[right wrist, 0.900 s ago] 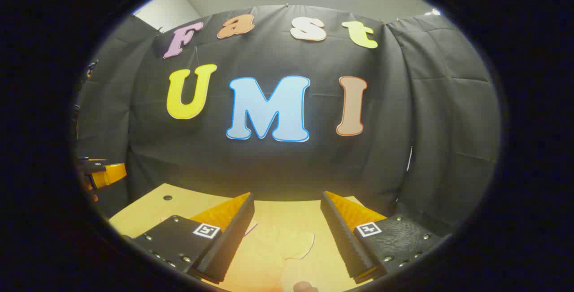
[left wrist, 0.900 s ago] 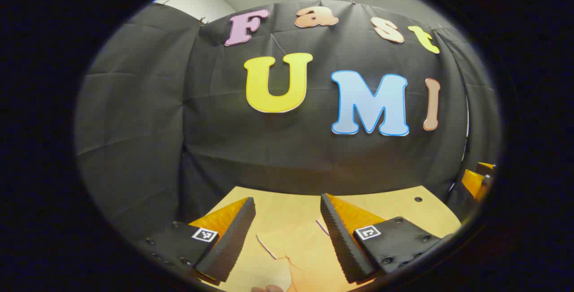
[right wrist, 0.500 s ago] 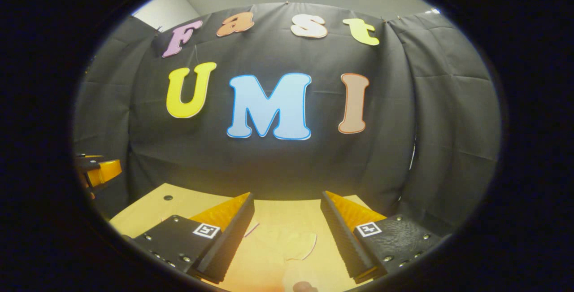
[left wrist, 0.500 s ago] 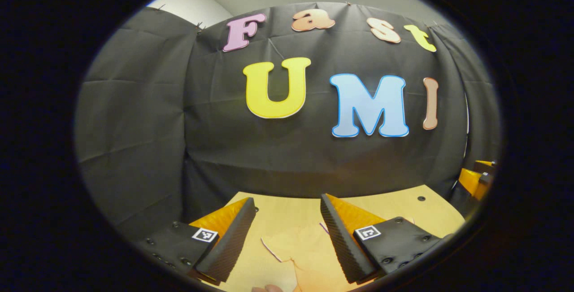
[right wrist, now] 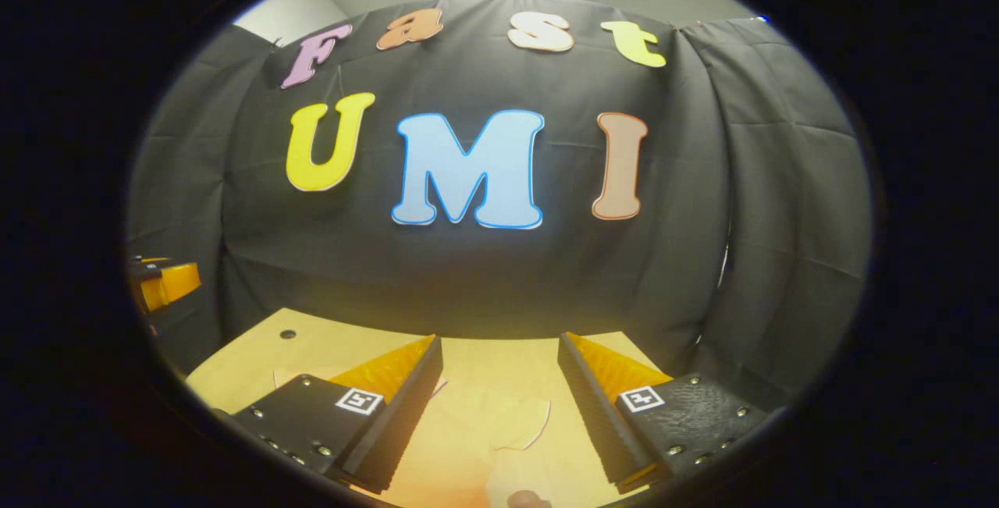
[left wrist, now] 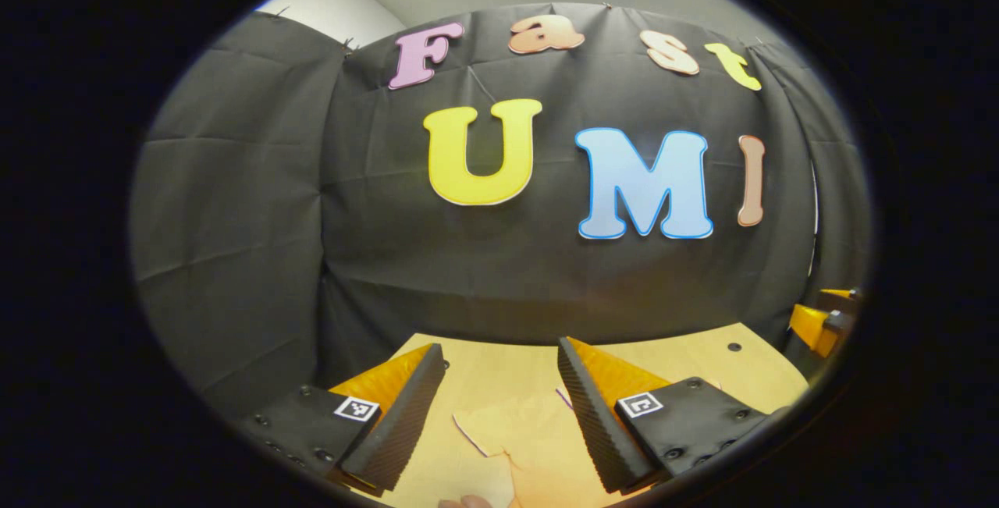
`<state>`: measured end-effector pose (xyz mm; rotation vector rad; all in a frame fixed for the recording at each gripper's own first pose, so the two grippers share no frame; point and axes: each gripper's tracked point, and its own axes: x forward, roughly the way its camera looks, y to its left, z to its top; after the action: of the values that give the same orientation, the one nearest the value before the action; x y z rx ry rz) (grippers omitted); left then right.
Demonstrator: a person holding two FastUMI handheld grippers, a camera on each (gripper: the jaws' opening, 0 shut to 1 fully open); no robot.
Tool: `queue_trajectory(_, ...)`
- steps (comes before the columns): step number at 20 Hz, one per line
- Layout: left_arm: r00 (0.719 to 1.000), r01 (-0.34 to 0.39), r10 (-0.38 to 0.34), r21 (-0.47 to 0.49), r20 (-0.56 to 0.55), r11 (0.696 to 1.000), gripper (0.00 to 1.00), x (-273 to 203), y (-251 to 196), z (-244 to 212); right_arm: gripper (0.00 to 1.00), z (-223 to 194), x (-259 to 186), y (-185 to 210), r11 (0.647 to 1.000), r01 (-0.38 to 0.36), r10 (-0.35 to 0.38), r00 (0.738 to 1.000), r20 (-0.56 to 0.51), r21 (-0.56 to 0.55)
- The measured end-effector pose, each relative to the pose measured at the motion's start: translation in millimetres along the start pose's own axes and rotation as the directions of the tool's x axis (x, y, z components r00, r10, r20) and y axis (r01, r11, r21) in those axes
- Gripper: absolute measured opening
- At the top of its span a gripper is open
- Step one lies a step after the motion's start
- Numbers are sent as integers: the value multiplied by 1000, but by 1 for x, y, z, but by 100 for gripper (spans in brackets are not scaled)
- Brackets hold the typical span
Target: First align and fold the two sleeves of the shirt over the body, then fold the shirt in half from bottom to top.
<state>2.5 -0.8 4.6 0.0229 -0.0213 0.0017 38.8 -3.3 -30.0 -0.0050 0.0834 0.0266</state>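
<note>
The black cloth wall (left wrist: 499, 274) rises straight from the far edge of the tan desk (left wrist: 687, 352), whose strip of bare top runs out to a small hole near each far corner. On that desk lies the pale shirt (left wrist: 519, 438), its edge showing between the fingers in both views. The left hand-held gripper (left wrist: 499, 406) and right hand-held gripper (right wrist: 499, 406) hang above it, jaws wide apart, holding and touching nothing.

No readable words, numbers or brand names for you here. Your left gripper (left wrist: 500, 346): square black-and-white coded tags (left wrist: 356, 408), one on each finger mount, pattern only, no characters you can read. Your right gripper (right wrist: 499, 339): same kind of coded tags (right wrist: 359, 400), one per finger mount, pattern only.
</note>
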Motion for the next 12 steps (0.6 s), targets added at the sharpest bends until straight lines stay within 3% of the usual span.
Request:
queue_trajectory(6, 1000, 0, 0, 13, -2, 1000, 94, 1, 1, 1, 95, -62, 56, -13, 999, 5, 0, 987, -160, 34)
queue_trajectory(12, 1000, -20, 20, 20, -16, 1000, 94, 0, 2, 1, 95, -146, 116, -30, 995, 48, -11, 928, -372, 91)
